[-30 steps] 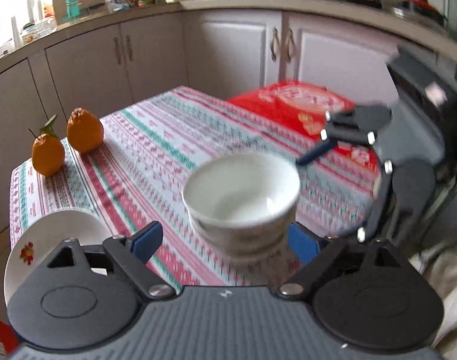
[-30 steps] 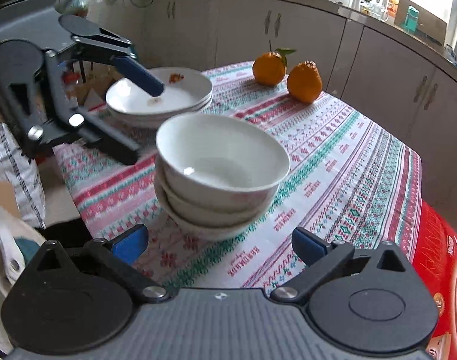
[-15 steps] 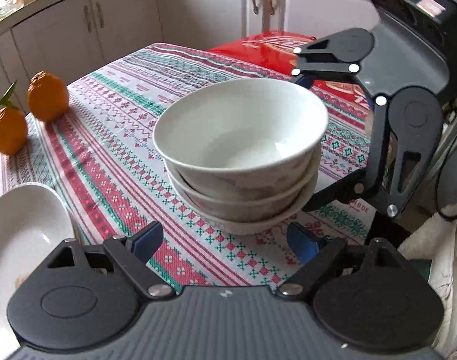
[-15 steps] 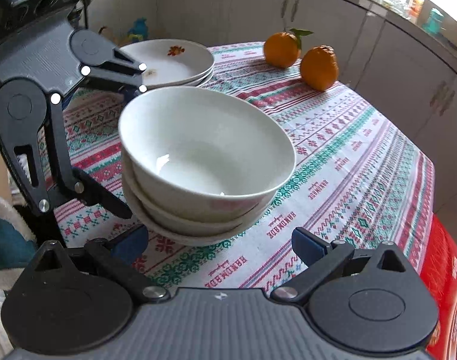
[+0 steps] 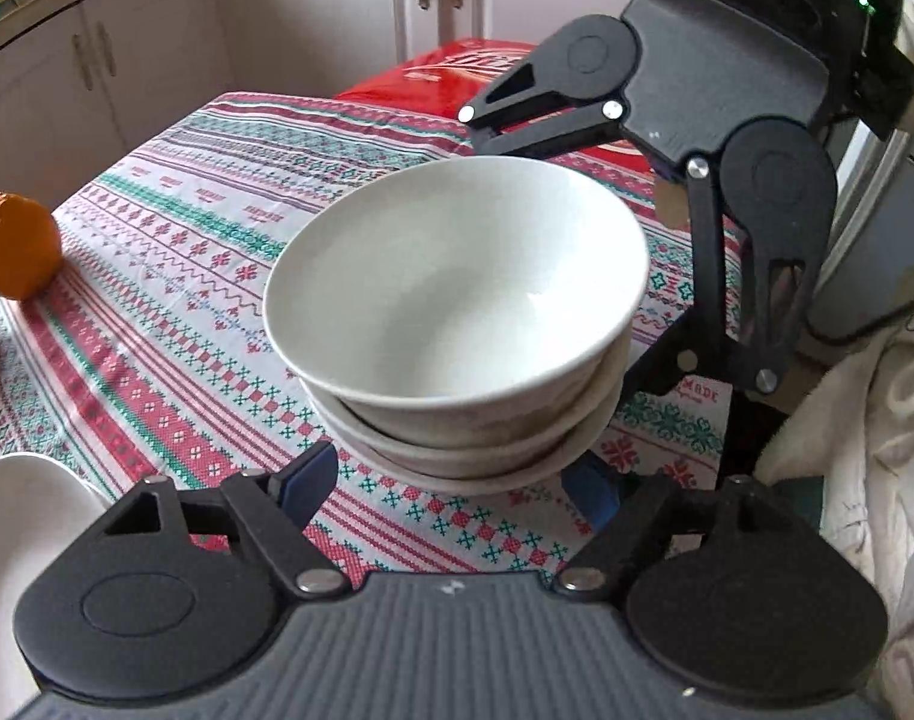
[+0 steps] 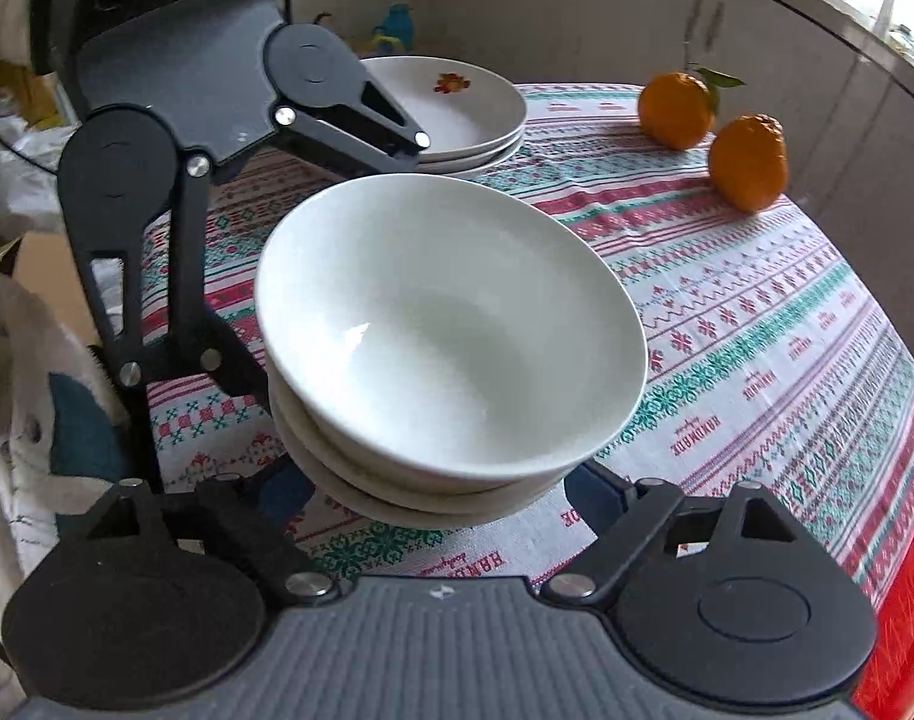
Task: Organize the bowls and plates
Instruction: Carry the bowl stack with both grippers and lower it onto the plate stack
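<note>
A stack of three white bowls stands on the patterned tablecloth; it also shows in the right wrist view. My left gripper is open, its blue-padded fingers straddling the stack's base from one side. My right gripper is open and straddles the base from the opposite side. Each gripper shows in the other's view, close against the stack. A stack of white plates with a red flower mark sits behind the left gripper; its rim shows in the left wrist view.
Two oranges lie at the table's far side; one shows in the left wrist view. A red box lies at the table's end. Kitchen cabinets surround the table. White cloth lies beside the table edge.
Both grippers have moved in closer to the bowl stack from opposite sides and lower, so their fingers now straddle its base. The stack has stayed in place.
</note>
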Demonstrator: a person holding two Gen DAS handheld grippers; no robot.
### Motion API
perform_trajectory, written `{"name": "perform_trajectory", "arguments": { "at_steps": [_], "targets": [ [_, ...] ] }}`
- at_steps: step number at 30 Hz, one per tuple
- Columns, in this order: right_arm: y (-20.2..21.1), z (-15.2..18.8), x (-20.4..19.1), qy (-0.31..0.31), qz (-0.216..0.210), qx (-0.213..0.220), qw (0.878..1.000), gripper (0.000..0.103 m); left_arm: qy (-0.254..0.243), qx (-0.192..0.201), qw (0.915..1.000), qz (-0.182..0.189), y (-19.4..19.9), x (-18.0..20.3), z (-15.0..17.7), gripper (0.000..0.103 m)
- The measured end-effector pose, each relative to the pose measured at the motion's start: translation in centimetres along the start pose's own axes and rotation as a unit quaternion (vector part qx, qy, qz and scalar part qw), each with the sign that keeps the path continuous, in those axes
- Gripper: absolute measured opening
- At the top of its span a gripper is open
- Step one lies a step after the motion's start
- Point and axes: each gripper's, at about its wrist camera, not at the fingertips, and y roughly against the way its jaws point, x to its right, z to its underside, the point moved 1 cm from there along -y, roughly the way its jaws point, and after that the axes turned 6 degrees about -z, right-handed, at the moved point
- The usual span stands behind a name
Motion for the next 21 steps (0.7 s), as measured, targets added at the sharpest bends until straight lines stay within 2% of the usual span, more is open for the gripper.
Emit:
{"name": "perform_trajectory", "arguments": {
  "at_steps": [11,21],
  "targets": [
    [-0.2,-0.4,0.6,0.011,-0.029,-0.014,0.999,0.089,-0.026,-0.007,0.9990,0.035,0.1,-0.5,-0.5,0.077],
    [-0.2,-0.4,0.8,0.002,-0.039,-0.018,0.999,0.089,-0.022,-0.012,0.9983,0.052,0.2,-1.2,-0.7,0.077]
  ]
}}
